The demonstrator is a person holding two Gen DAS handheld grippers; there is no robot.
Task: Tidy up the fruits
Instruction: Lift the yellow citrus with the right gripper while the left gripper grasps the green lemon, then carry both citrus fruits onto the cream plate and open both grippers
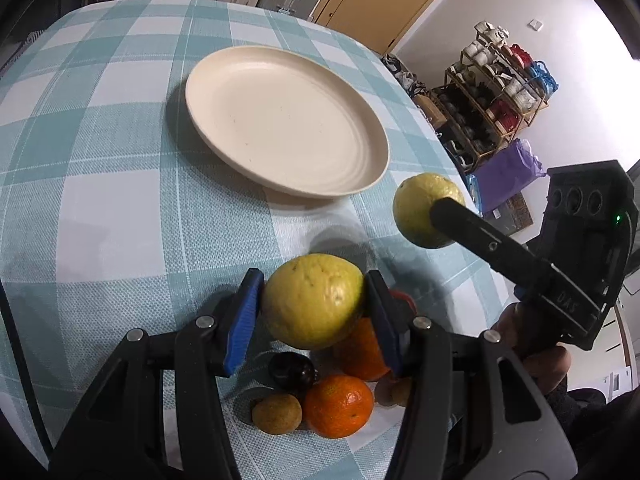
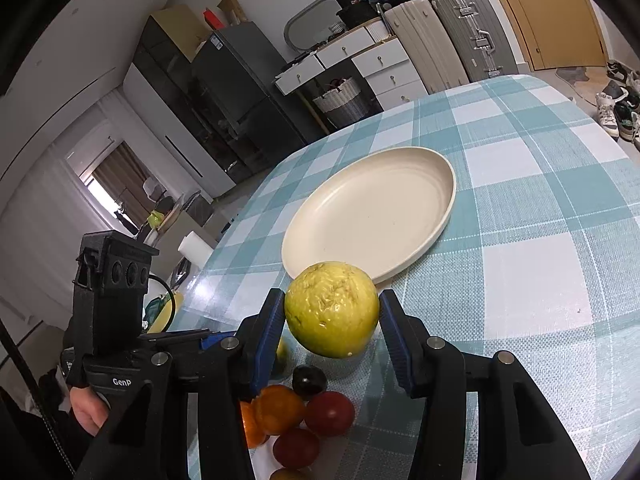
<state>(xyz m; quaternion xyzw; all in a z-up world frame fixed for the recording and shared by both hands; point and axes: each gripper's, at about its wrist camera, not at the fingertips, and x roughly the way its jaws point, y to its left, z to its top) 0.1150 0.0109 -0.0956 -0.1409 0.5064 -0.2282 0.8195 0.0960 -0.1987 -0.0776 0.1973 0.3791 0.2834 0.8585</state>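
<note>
The left gripper (image 1: 314, 312) pinches a yellow fruit (image 1: 312, 300) above the fruit pile (image 1: 320, 392), short of the plate (image 1: 280, 120). The right gripper (image 2: 330, 330) clamps another yellow fruit (image 2: 332, 308) just before the plate's rim. Round skins may slip; converging arms may collide.

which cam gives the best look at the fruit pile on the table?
Left wrist view. The fruit pile shows under the left gripper: an orange, a dark plum and a small brownish fruit, mostly unobstructed. The right wrist view catches the pile partly behind the right gripper's left finger, cut off at the frame bottom.
</note>
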